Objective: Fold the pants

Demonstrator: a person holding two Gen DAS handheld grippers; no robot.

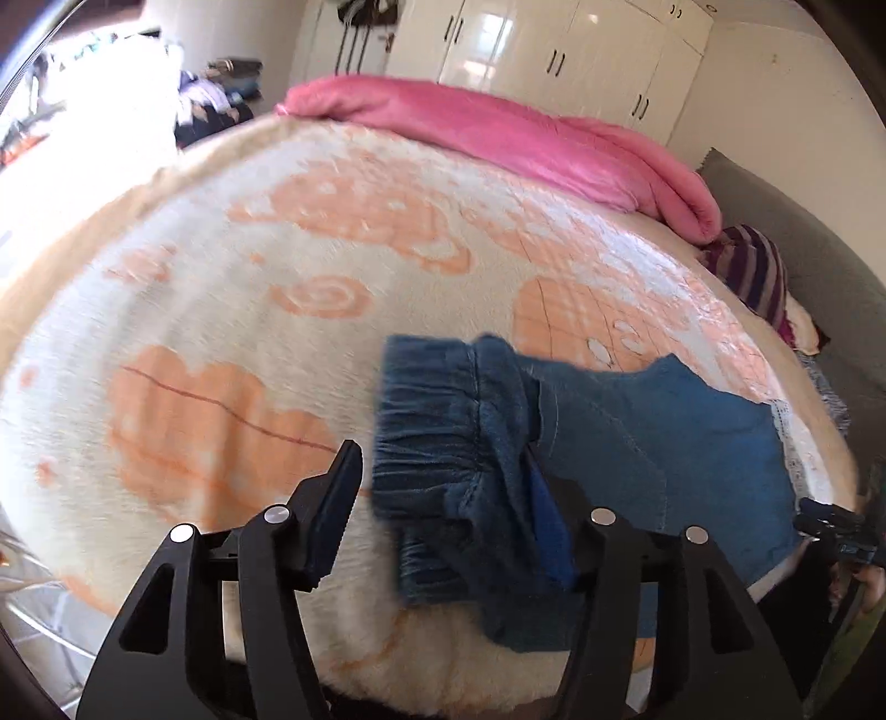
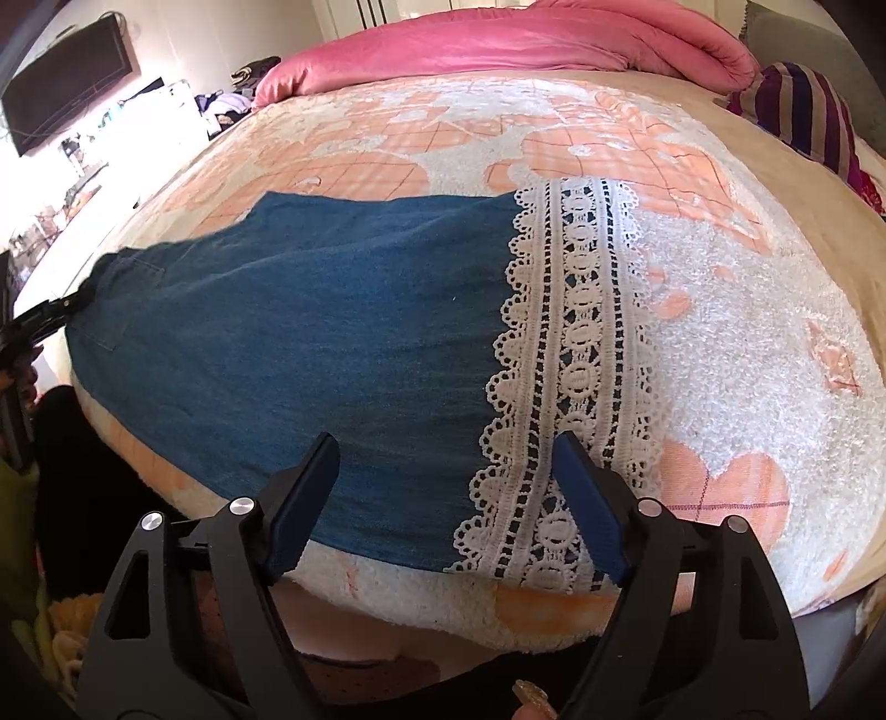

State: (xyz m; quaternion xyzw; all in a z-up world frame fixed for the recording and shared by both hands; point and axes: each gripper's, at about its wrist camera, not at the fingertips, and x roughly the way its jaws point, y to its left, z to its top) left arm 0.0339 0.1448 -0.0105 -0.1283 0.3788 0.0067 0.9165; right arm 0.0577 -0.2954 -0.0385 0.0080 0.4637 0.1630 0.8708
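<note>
So the pants [image 2: 310, 310] are lying across the near edge of the bed [image 1: 232, 288], blue denim with a wide white lace hem [image 2: 576, 354], spread pretty flat on a fuzzy cream blanket [image 2: 747, 343] with peach hearts. In the right wrist view the right gripper [image 2: 448, 471] sits low over the near edge of the pants, its 2 fingers spread wide: 1 over the plain denim, the other over the lace band, and neither pad is pinching cloth, so it's open with the fabric just lying under it. Over on the left wrist view, the left gripper [image 1: 448, 498] is at the other end, by the gathered elastic waistband [image 1: 437, 437], which is bunched up and folded over on itself. The waistband sits between the 2 fingers, and its cloth drapes over the right 1 so the blue pad only half shows; the left finger stands clear of it with blanket showing in the gap, so I'd call it open, not clamped. Farther back there's a pink quilt [image 1: 526, 138] rolled along the far side, a striped purple pillow [image 1: 753, 271], and white wardrobes [image 1: 554, 50] behind.
</note>
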